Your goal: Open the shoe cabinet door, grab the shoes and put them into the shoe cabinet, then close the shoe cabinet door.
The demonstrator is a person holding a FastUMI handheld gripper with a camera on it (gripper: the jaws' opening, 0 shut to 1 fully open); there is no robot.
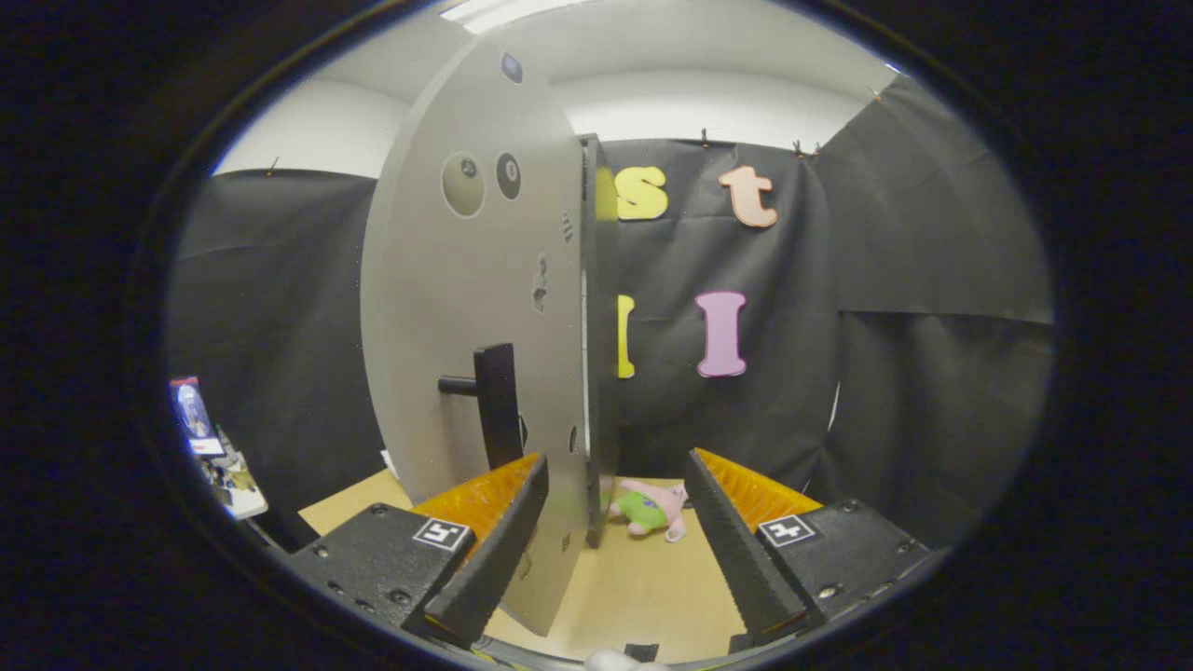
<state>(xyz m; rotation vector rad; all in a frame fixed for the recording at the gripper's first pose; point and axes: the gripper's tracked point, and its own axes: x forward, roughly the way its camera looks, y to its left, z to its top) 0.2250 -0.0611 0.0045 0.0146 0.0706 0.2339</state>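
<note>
The grey shoe cabinet door (466,308) stands swung open, and I see it almost edge on, just ahead of my left finger. Its black bar handle (496,403) sticks out of the door's face right above that finger's tip. The door's dark edge (596,326) runs upright beyond the gap between the fingers. My gripper (617,458) is open with nothing between its fingers; the door's lower corner reaches down beside the left finger (485,550).
A pink and green plush toy (652,508) lies on the light wooden surface (634,587) just beyond the fingers, right of the door's edge. Off to the left, a small stand (214,457) holds clutter.
</note>
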